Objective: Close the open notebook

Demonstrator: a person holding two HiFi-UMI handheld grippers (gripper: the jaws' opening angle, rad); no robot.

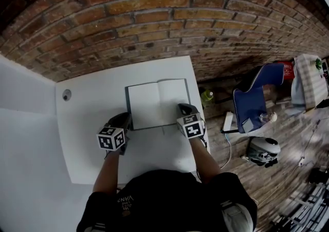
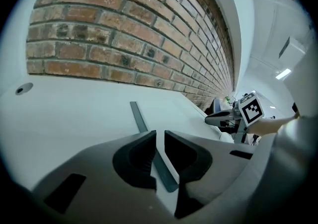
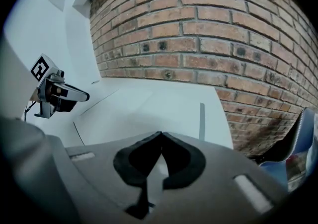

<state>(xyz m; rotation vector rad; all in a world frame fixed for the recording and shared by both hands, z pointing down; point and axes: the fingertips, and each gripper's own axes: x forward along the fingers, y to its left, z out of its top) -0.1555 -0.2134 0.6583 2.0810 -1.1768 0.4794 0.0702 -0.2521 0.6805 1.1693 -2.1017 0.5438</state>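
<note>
The notebook (image 1: 157,103) lies open and flat on the white table (image 1: 85,133), blank white pages up, with a dark grey cover rim. My left gripper (image 1: 126,119) is at its left edge. In the left gripper view the jaws (image 2: 160,136) stand a narrow gap apart, and the cover's grey edge (image 2: 139,116) runs under and between them. My right gripper (image 1: 184,107) is over the notebook's near right corner. In its own view the jaw tips (image 3: 160,136) meet above the white page (image 3: 139,106) with nothing between them. Each gripper shows in the other's view: (image 2: 218,117), (image 3: 79,96).
A brick wall (image 1: 154,15) rises behind the table. A round cable hole (image 1: 67,94) sits in the table's far left. To the right, on the wooden floor, are a blue chair (image 1: 257,94), a green bottle (image 1: 207,95) and a white helmet-like thing (image 1: 263,149).
</note>
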